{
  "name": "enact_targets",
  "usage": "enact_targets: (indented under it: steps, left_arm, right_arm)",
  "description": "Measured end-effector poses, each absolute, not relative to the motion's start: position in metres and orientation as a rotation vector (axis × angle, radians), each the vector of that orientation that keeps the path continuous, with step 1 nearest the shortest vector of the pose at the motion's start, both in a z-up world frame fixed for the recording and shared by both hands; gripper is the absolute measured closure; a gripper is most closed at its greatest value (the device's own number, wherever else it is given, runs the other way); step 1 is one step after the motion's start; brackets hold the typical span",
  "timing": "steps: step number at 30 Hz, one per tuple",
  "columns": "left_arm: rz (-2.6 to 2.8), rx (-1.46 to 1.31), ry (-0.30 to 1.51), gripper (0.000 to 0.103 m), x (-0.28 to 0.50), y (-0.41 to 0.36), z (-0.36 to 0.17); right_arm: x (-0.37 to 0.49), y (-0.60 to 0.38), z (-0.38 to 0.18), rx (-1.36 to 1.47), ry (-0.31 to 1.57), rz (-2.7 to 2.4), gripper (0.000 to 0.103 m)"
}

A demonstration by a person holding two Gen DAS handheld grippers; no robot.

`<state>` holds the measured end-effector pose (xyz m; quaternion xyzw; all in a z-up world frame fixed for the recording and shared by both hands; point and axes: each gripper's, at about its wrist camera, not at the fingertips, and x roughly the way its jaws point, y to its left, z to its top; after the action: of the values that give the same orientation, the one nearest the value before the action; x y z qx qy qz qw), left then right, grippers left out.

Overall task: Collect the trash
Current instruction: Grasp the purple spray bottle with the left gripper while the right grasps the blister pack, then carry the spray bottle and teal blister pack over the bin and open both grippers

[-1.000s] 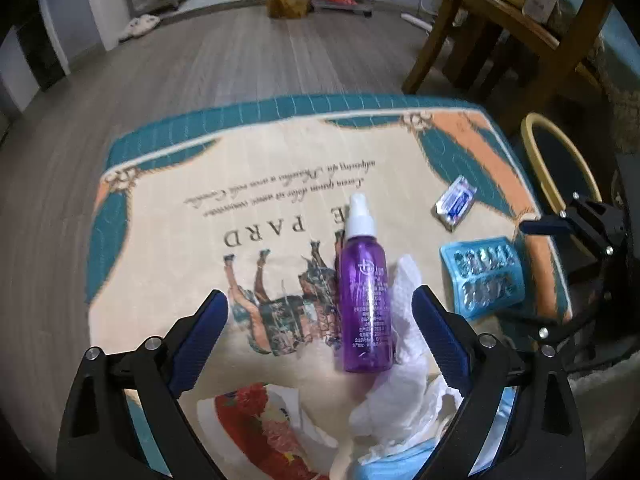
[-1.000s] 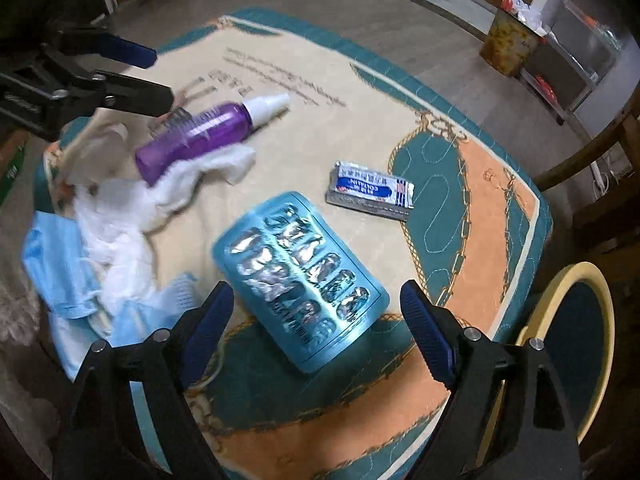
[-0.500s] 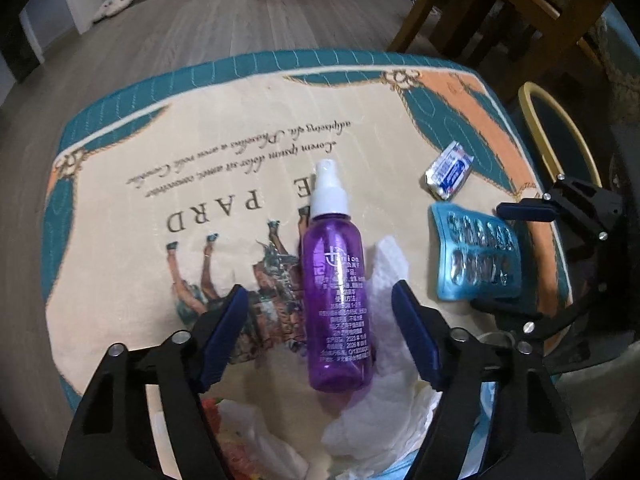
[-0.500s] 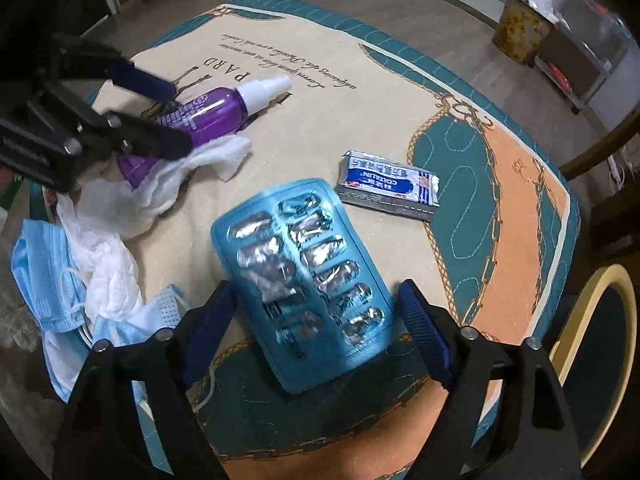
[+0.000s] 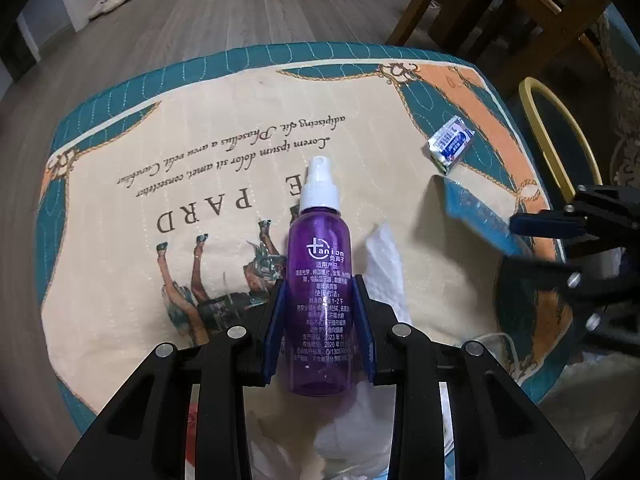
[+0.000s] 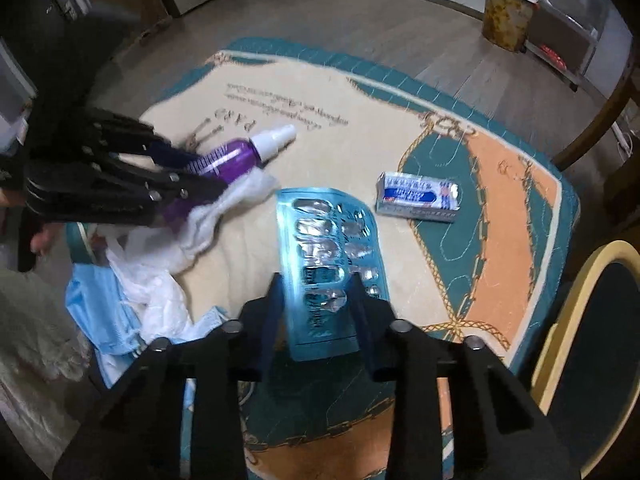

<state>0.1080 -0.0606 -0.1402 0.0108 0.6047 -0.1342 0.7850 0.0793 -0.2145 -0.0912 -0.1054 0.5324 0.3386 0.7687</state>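
A purple spray bottle (image 5: 320, 280) with a white nozzle lies on the patterned table cover (image 5: 200, 240). My left gripper (image 5: 319, 284) is closing, its blue pads pressed on the bottle's two sides. In the right wrist view the same bottle (image 6: 232, 156) shows at left under the left gripper. My right gripper (image 6: 316, 284) is closing on a blue blister pack (image 6: 328, 264), which is bent and tilted up off the cover between the pads. The blister pack (image 5: 476, 216) also shows edge-on in the left wrist view. A small blue and white box (image 6: 418, 196) lies on the cover beyond it.
White tissues (image 6: 160, 280) and a light blue face mask (image 6: 100, 304) lie crumpled at the near left. A round yellow-rimmed chair seat (image 6: 580, 320) sits right of the table. A patterned bin (image 6: 506, 20) stands far back on the wooden floor. Wooden chairs (image 5: 500, 12) stand behind.
Both grippers went from wide open to closed: the left dropped around the purple bottle, and the right pinched the blister pack, bending it and lifting it off the cover.
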Motion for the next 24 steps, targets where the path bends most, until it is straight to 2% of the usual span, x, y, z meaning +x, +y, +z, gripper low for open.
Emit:
enact_targets:
  steps: [2, 7, 12, 14, 16, 24]
  left_arm:
    - [-0.285, 0.012, 1.303, 0.069, 0.107, -0.056, -0.138]
    - [-0.272, -0.005, 1.289, 0.069, 0.108, -0.050, -0.134]
    - [-0.274, 0.000, 1.312, 0.069, 0.107, -0.051, -0.141]
    - [-0.277, 0.021, 1.304, 0.069, 0.107, -0.053, -0.141]
    - [-0.278, 0.027, 1.291, 0.069, 0.107, -0.054, -0.139]
    - [-0.281, 0.034, 1.211, 0.069, 0.099, -0.054, -0.112]
  right_arm:
    - [0.081, -0.225, -0.086, -0.204, 1.148, 0.717, 0.084]
    - [0.092, -0.244, -0.079, -0.149, 1.133, 0.657, 0.084]
    - [0.094, -0.237, -0.092, -0.254, 1.131, 0.582, 0.084]
    - [0.092, -0.233, -0.095, -0.277, 1.134, 0.584, 0.086]
    - [0.089, -0.231, -0.091, -0.291, 1.119, 0.600, 0.092]
    - [0.083, -0.243, -0.065, -0.213, 1.078, 0.598, 0.092]
